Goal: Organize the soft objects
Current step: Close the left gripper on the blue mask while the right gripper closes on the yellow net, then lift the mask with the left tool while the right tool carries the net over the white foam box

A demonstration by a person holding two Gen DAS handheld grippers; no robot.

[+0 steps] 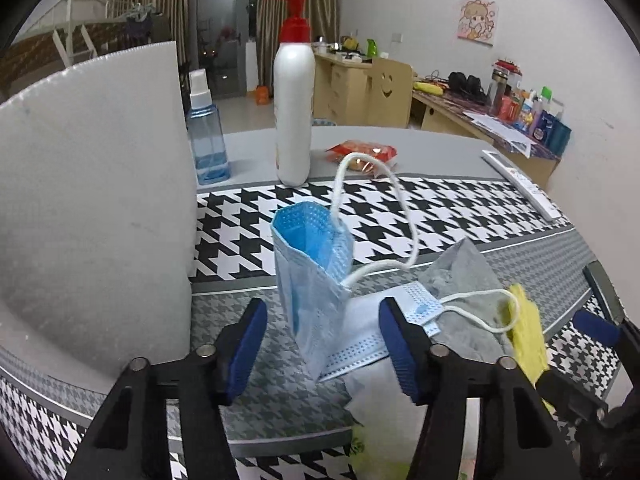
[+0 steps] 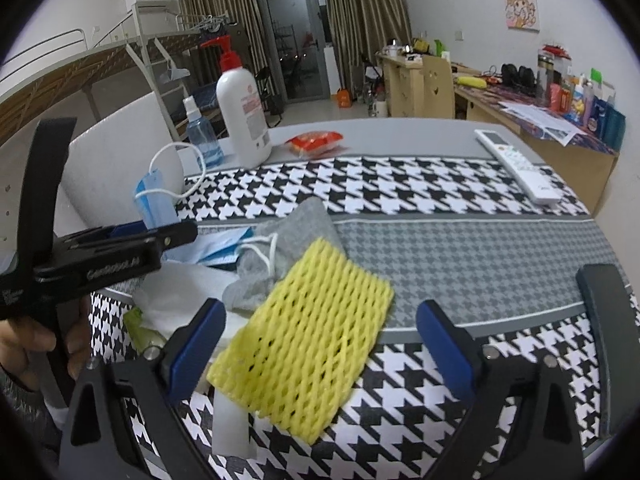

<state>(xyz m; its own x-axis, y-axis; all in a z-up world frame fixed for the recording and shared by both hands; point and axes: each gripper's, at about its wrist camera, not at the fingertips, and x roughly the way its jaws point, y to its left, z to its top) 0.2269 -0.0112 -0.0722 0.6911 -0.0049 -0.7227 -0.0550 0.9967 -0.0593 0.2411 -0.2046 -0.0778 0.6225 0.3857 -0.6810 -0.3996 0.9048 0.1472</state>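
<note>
A blue face mask (image 1: 314,276) stands folded upright on the table between the open fingers of my left gripper (image 1: 324,344), touching neither; its white ear loop arcs upward. It also shows in the right wrist view (image 2: 154,196). A second mask (image 1: 360,344) lies flat under it. A grey cloth (image 1: 460,276) (image 2: 296,224) lies to the right, and a yellow foam net (image 2: 308,344) (image 1: 528,332) lies in front of my open right gripper (image 2: 320,344). A white tissue (image 2: 180,292) lies near the left gripper.
A white corrugated bin wall (image 1: 92,200) stands at the left. Behind stand a white pump bottle (image 1: 294,108), a blue spray bottle (image 1: 208,140), a red snack packet (image 1: 362,152) and a white remote (image 2: 516,164). The houndstooth cloth (image 2: 440,188) covers the table.
</note>
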